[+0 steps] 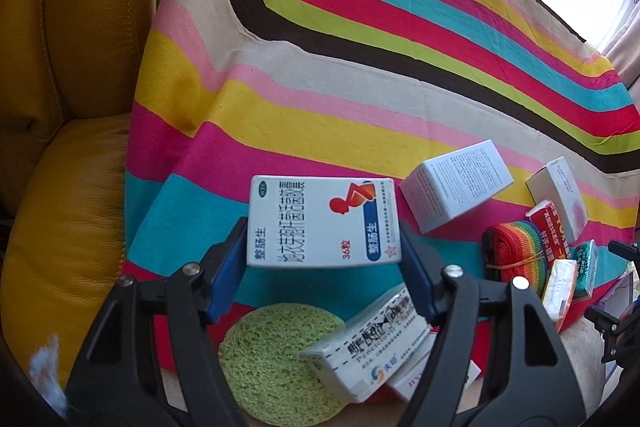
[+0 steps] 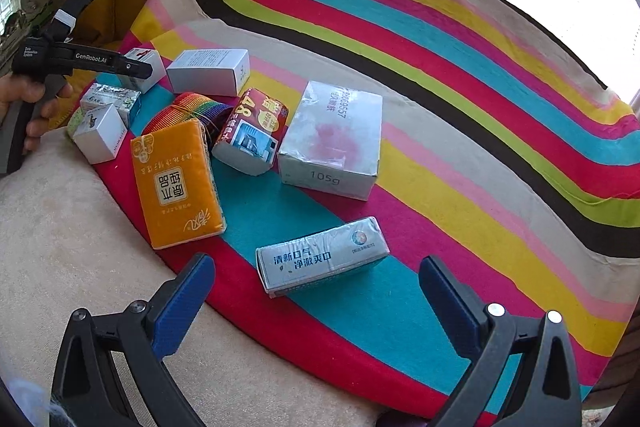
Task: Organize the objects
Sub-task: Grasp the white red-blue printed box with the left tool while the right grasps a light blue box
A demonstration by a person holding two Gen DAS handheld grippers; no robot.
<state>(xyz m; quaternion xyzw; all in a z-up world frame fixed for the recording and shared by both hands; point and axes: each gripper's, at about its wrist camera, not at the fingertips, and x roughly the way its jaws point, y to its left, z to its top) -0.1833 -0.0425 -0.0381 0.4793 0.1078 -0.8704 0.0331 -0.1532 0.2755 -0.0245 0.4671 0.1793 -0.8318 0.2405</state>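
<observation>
My left gripper (image 1: 323, 251) is shut on a white medicine box (image 1: 323, 221) with a red figure and blue print, held above the striped cloth (image 1: 360, 39). Below it lie a green round sponge (image 1: 276, 355) and a white box with dark print (image 1: 368, 343). My right gripper (image 2: 316, 283) is open and empty, low over the cloth's front edge. A pale toothpaste box (image 2: 322, 257) lies between and just ahead of its fingers. The left gripper (image 2: 132, 67) also shows in the right wrist view, far left, holding the white box (image 2: 145, 61).
Ahead of the right gripper lie an orange tissue pack (image 2: 176, 183), a red pack (image 2: 252, 131), a silver 105g box (image 2: 332, 139), a rainbow band roll (image 2: 188, 111) and several small white boxes (image 2: 208, 71). A yellow leather cushion (image 1: 72, 67) is at left.
</observation>
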